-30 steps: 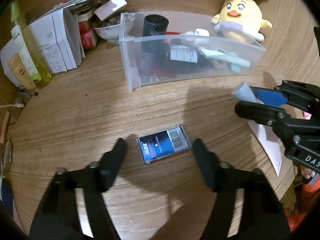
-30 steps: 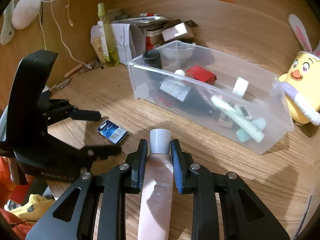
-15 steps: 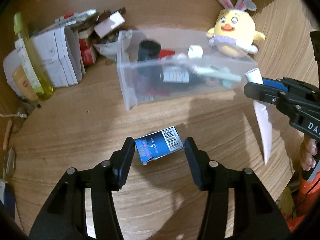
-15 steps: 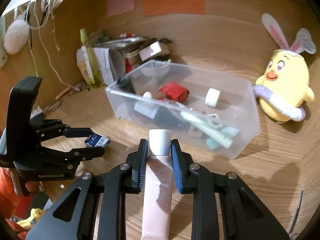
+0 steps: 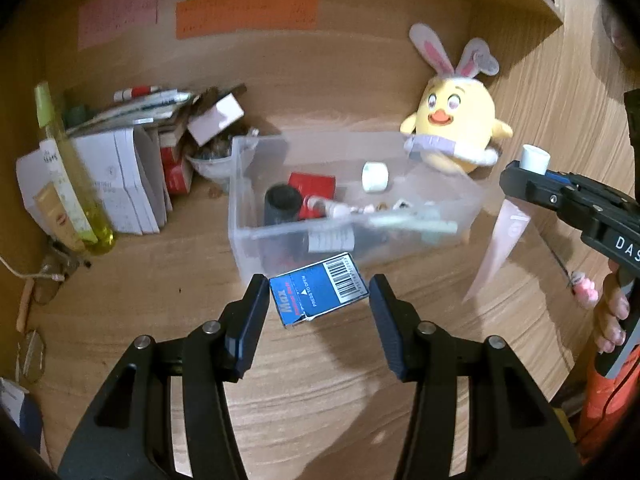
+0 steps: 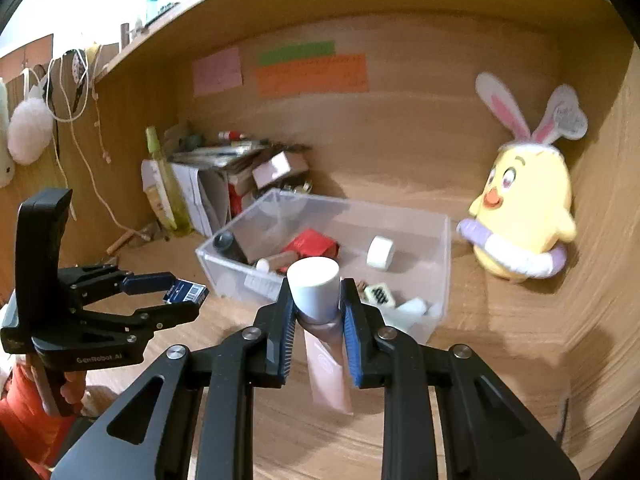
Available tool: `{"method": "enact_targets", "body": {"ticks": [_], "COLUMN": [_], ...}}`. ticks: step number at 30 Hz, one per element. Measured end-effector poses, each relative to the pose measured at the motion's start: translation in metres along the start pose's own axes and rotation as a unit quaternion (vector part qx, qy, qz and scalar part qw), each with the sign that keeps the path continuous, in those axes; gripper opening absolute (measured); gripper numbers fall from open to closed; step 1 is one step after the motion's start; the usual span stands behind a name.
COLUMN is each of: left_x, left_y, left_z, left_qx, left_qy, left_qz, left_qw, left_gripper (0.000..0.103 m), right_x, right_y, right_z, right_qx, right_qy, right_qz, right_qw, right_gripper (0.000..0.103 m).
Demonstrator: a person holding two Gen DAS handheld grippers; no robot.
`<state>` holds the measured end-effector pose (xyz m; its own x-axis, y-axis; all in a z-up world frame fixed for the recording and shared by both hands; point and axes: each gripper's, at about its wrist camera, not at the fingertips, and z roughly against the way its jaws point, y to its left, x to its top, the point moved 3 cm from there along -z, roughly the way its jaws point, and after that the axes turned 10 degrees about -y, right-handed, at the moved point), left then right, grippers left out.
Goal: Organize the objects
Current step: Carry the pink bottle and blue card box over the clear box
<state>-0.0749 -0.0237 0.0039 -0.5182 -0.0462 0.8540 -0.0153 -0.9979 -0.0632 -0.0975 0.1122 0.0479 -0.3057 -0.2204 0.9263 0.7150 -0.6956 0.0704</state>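
Centrally, the clear bin (image 5: 248, 184) sits on the wooden desk (image 5: 160, 280). Just before it, the right gripper (image 6: 316, 312) clamps a pink tube (image 6: 326, 372), and the left gripper (image 5: 318, 300) pinches a blue box (image 5: 316, 292) aloft.

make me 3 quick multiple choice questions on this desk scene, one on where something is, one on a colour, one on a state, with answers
1. Where is the yellow chick plush?
A. inside the clear bin
B. on the desk beside the clear bin
C. in the left gripper

2. What colour is the small box in the left gripper?
A. blue
B. green
C. orange

3. How does the pink tube in the right gripper hang?
A. lying flat on the desk
B. cap down
C. cap up, body hanging below the fingers

Answers:
1 B, it sits outside the clear bin, off its right end.
2 A, its printed face is blue with a barcode.
3 C, the white cap tops the fingers and the tail dangles.
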Motion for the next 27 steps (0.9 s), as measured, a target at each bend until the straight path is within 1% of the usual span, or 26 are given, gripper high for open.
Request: {"method": "enact_targets", "body": {"ticks": [11,16,23,27], "left_x": [0.027,0.040,0.057,0.064], "left_y": [-0.011,-0.015,-0.016,-0.016], "left_z": [0.004,0.006,0.002,-0.007], "left_qx": [-0.010,-0.015,-0.013,-0.010], "left_qy": [-0.033,-0.050,-0.063,-0.063], "left_qz": [-0.001,0.001,0.005,0.008], "left_qw": [0.9994,0.9987,0.9979,0.9979], "left_gripper": [0.051,0.051,0.051,0.051], "right_x": [0.034,0.049,0.067,0.074], "right_y": [-0.001,-0.002,-0.005,-0.010], "right_z": [0.006,0.003,-0.004,-0.013], "right_qx": [-0.022,-0.040,-0.065,-0.083], "right_qy": [-0.042,-0.058,-0.074,-0.078], "right_qz": [0.015,0.024,0.035,0.038], "right_qw": [0.999,0.997,0.994,0.993], "right_gripper": [0.020,0.020,0.020,0.020]}}
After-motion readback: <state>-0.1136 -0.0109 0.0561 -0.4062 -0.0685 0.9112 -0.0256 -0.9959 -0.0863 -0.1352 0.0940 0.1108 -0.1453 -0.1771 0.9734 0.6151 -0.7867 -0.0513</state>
